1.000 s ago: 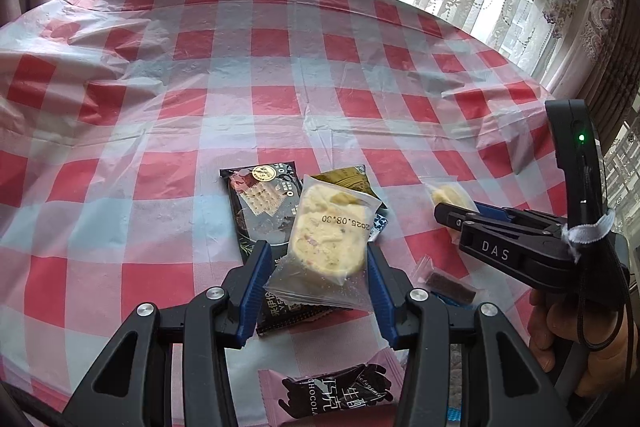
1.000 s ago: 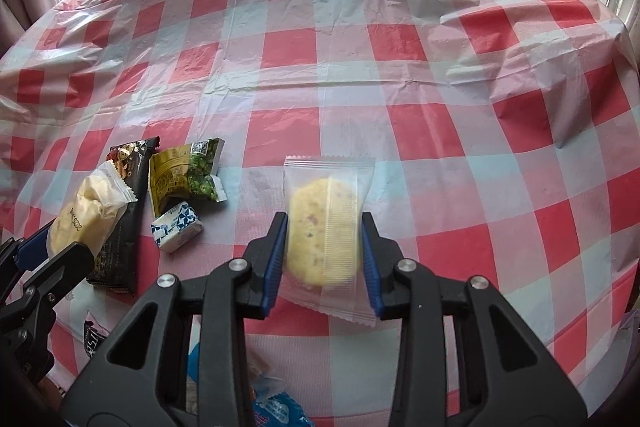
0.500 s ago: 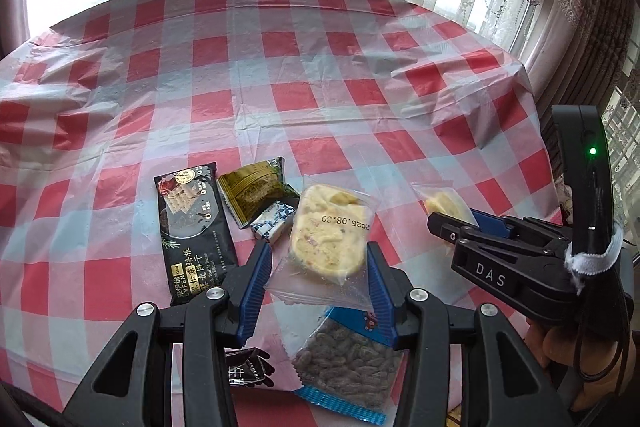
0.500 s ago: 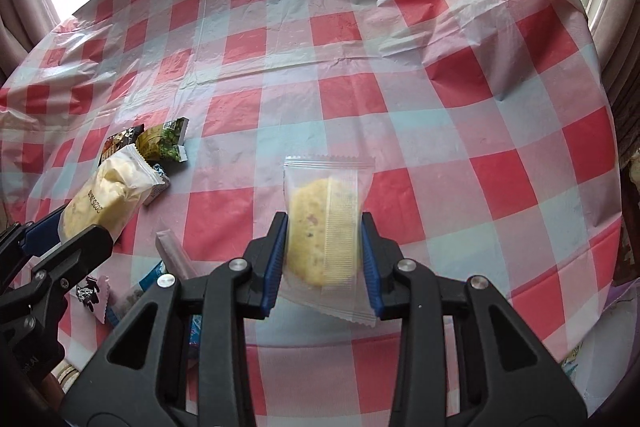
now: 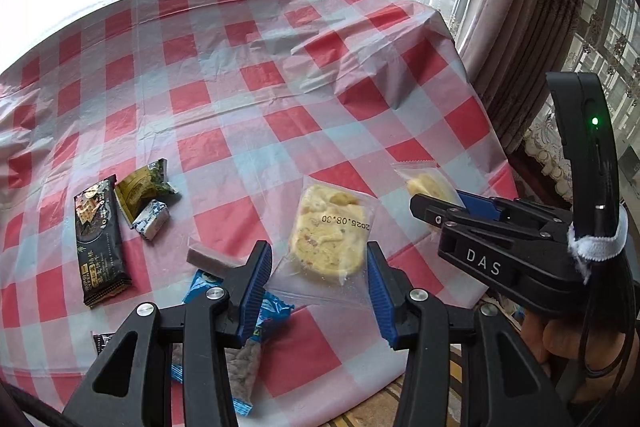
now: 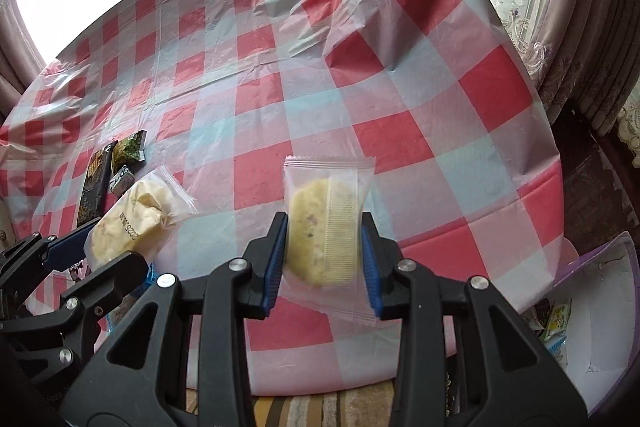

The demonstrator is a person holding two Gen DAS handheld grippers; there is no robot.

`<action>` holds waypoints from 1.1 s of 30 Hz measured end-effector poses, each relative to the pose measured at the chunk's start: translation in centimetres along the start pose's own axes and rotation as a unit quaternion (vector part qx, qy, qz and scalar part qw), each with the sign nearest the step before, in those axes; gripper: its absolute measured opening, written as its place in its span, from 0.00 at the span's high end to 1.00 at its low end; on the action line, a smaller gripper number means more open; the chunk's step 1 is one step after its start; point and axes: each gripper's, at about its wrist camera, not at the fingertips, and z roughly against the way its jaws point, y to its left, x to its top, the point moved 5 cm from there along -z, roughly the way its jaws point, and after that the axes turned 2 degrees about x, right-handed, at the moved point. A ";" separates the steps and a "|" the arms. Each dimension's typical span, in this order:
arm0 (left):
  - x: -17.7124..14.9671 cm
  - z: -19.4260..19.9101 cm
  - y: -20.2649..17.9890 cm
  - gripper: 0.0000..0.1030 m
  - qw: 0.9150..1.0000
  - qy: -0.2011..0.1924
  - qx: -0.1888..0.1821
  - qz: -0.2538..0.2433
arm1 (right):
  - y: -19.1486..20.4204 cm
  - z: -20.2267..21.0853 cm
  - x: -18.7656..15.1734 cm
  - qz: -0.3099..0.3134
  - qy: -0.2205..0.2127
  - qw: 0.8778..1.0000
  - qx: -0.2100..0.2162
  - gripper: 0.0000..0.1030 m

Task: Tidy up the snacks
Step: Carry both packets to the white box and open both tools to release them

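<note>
My left gripper (image 5: 318,267) is shut on a clear-wrapped yellow cake (image 5: 328,239) stamped 2025.08.30, held above the checked tablecloth. It also shows in the right wrist view (image 6: 132,223). My right gripper (image 6: 324,255) is shut on a second clear-wrapped yellow cake (image 6: 324,231), also above the table near its front right corner. In the left wrist view the right gripper (image 5: 436,203) sits to the right with its cake (image 5: 428,183).
On the red-and-white tablecloth (image 5: 280,67) lie a black bar packet (image 5: 98,243), a green packet (image 5: 140,187), a small blue-white candy (image 5: 152,223), a blue nut bag (image 5: 244,347) and a small grey bar (image 5: 208,259). A white-and-purple box (image 6: 592,311) holding snacks stands below the table's right edge.
Both grippers have pulled back and swung right, each still holding its cake. The table's right edge, the curtains and the box on the floor have come into view.
</note>
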 end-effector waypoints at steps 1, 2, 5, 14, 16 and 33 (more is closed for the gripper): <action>0.0 -0.1 -0.8 0.54 1.000 0.002 -0.004 -0.006 | -0.8 0.3 -0.2 -0.005 0.000 1.000 -0.002 0.63; 0.0 -0.3 -1.5 0.54 1.000 0.005 -0.007 -0.013 | -1.5 0.6 -0.5 -0.010 0.000 1.000 -0.003 0.63; -0.1 -0.6 -3.8 0.54 0.999 0.011 -0.017 -0.034 | -3.8 1.5 -1.2 -0.022 -0.002 1.000 -0.011 0.63; -0.5 -1.7 -10.6 0.54 0.993 0.038 -0.060 -0.091 | -11.1 3.5 -4.4 -0.065 0.006 0.997 -0.047 0.63; -0.7 -1.9 -12.0 0.54 0.991 0.044 -0.066 -0.105 | -12.8 3.9 -5.4 -0.075 0.012 0.996 -0.056 0.63; -4.8 -2.9 -22.7 0.53 0.960 0.131 -0.133 -0.209 | -23.3 6.7 -10.9 -0.160 0.031 0.981 -0.106 0.62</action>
